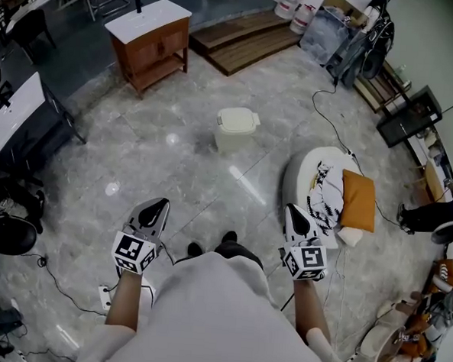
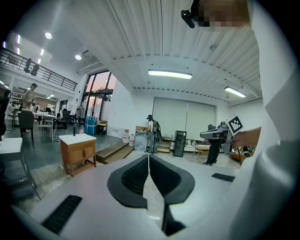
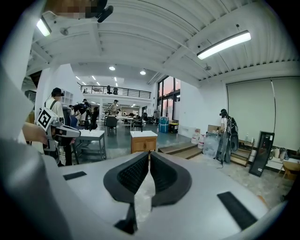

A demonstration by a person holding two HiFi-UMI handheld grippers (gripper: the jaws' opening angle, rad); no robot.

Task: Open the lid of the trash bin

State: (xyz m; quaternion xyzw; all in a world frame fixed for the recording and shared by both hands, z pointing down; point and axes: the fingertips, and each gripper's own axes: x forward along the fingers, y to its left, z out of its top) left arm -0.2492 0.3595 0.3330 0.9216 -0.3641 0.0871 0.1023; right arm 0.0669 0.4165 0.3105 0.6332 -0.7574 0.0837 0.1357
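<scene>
Cream lidded plastic trash bin (image 1: pixel 236 129) stands mid-way across grey marble floor (image 1: pixel 165 184). Brown wooden white-topped cabinet (image 1: pixel 151 42) behind it, leftward. Orange pillow (image 1: pixel 358 198) lies on round white seat (image 1: pixel 302 172), right of bin.

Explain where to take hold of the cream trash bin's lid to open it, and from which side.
What looks like a small lip jutting from the right edge of the lid in the head view: it overhangs the trash bin, so come from that side and hook under it. The hinge cannot be made out.

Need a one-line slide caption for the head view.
Left tongs and right tongs, both shut and empty, point toward the closed trash bin ahead.
</scene>
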